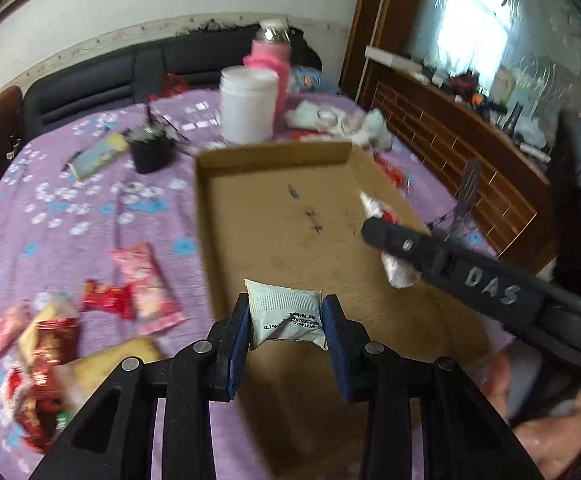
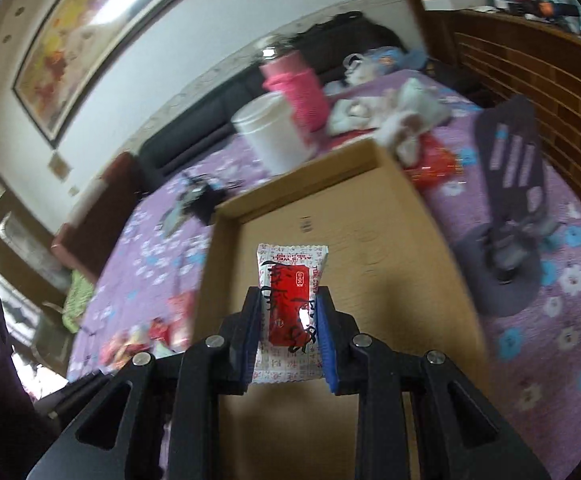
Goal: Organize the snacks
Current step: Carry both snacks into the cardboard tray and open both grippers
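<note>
A shallow cardboard tray [image 1: 290, 216] lies on a purple flowered cloth; it also shows in the right wrist view [image 2: 370, 240]. My left gripper [image 1: 286, 316] is shut on a pale green-white snack packet [image 1: 286, 316], held over the tray's near edge. My right gripper [image 2: 288, 312] is shut on a red and white snack packet [image 2: 290, 300], held above the tray. In the left wrist view the right gripper [image 1: 374, 226] reaches over the tray's right side with that packet [image 1: 398, 272]. A pile of loose snack packets [image 1: 70, 320] lies left of the tray.
A white jar [image 1: 248, 104] and a pink bottle [image 1: 270, 60] stand behind the tray, next to a black pot [image 1: 150, 152] and crumpled wrappers [image 1: 330, 120]. A dark phone stand [image 2: 510, 200] sits right of the tray. A wooden cabinet [image 1: 450, 152] borders the table's right side.
</note>
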Demonstrator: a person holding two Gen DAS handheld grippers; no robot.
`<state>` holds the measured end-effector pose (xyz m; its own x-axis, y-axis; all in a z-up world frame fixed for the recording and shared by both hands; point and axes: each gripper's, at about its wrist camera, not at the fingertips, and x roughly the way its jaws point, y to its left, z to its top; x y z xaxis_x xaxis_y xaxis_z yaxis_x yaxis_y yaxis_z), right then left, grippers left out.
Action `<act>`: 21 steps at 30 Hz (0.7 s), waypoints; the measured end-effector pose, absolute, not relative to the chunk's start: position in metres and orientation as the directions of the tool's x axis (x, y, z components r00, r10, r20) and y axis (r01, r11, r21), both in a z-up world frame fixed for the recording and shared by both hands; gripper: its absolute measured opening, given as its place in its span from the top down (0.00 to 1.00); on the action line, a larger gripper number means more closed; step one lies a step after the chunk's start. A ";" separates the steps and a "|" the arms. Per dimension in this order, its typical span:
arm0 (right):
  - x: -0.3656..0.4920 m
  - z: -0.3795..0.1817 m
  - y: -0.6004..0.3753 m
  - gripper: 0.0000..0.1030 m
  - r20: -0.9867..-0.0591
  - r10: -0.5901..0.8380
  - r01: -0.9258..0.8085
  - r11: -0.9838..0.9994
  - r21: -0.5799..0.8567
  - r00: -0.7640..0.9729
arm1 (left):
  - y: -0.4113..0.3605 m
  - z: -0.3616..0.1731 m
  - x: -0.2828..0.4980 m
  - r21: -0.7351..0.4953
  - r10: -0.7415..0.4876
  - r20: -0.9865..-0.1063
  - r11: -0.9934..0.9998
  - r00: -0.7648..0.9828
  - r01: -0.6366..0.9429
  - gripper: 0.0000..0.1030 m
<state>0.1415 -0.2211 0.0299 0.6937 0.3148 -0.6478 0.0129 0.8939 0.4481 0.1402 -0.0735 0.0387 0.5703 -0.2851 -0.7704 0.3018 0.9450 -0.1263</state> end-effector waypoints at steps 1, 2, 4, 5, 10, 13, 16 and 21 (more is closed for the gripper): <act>0.145 0.026 -0.222 0.76 -0.658 0.308 0.024 0.896 0.444 0.687 | -0.079 0.033 0.142 -0.124 -0.285 -0.777 0.943 0.562 0.308 0.64; 0.146 0.023 -0.223 0.76 -0.668 0.305 0.034 0.896 0.443 0.679 | -0.085 0.025 0.145 -0.119 -0.285 -0.784 0.941 0.551 0.317 0.64; 0.152 0.015 -0.222 0.76 -0.694 0.300 0.048 0.900 0.434 0.655 | -0.091 0.016 0.146 -0.102 -0.275 -0.793 0.939 0.543 0.327 0.64; 0.153 0.012 -0.219 0.76 -0.708 0.289 0.050 0.908 0.416 0.644 | -0.092 0.011 0.146 -0.095 -0.273 -0.797 0.938 0.539 0.334 0.64; 0.153 0.006 -0.207 0.76 -0.741 0.270 0.035 0.929 0.368 0.616 | -0.091 -0.003 0.143 -0.063 -0.265 -0.807 0.927 0.528 0.370 0.65; 0.152 0.005 -0.199 0.75 -0.751 0.244 0.022 0.945 0.325 0.614 | -0.091 -0.007 0.141 -0.056 -0.269 -0.806 0.922 0.528 0.384 0.64; 0.153 0.000 -0.193 0.75 -0.764 0.239 0.015 0.951 0.309 0.600 | -0.090 -0.007 0.139 -0.062 -0.277 -0.803 0.920 0.527 0.388 0.64; 0.154 -0.005 -0.190 0.75 -0.776 0.229 0.017 0.955 0.295 0.587 | -0.087 -0.007 0.139 -0.070 -0.281 -0.798 0.922 0.533 0.380 0.63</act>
<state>0.1538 -0.1901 -0.0052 0.5869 0.2293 -0.7765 0.0175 0.9552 0.2953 0.1392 -0.0867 -0.0067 0.5335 -0.2805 -0.7979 0.3797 0.9224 -0.0704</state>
